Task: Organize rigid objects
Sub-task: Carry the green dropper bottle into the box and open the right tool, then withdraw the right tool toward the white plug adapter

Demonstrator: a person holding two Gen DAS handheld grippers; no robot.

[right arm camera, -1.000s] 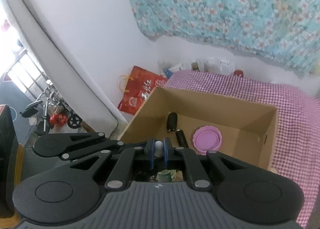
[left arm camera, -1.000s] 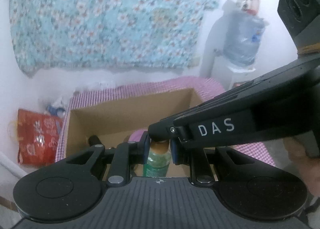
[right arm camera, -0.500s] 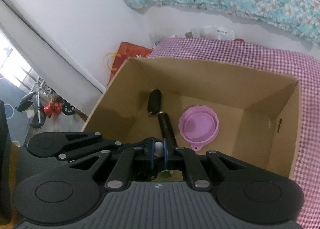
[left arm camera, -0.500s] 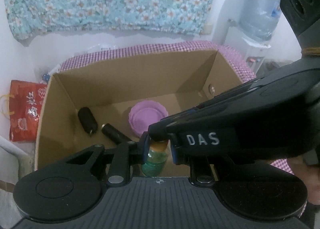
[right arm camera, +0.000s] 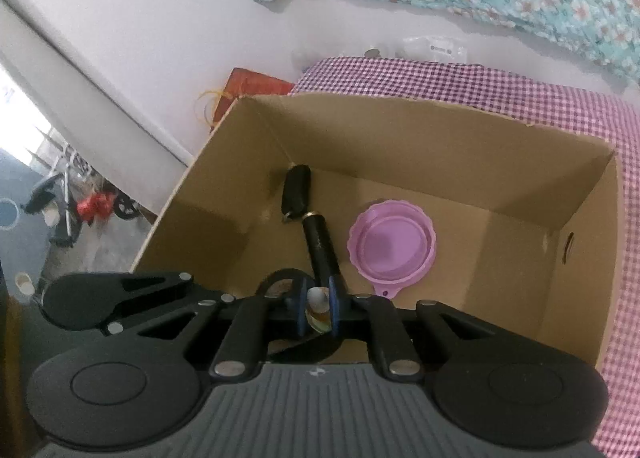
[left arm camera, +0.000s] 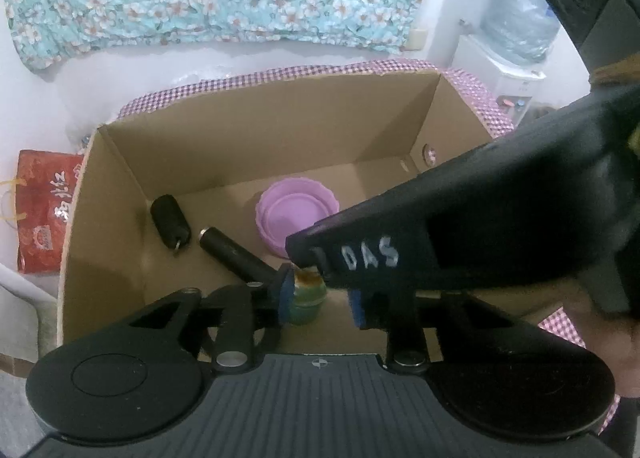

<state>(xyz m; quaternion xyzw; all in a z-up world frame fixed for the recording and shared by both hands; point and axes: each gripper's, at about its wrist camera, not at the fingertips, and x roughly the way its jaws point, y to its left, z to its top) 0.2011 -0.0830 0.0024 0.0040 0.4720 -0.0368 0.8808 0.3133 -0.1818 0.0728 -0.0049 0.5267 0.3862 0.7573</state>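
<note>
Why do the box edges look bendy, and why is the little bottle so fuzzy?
Left wrist view: the fisheye lens bows the cardboard box walls; the green bottle sits very near the lens and looks soft. Right wrist view: the same curving bends the box rim, the bottle between the right tongs is blurred, and bright daylight washes out the left edge.

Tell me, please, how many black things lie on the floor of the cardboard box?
2: a short black case near the left wall, and a black tube beside it, toward the purple lid. The grippers may hide more at the near edge.
</note>
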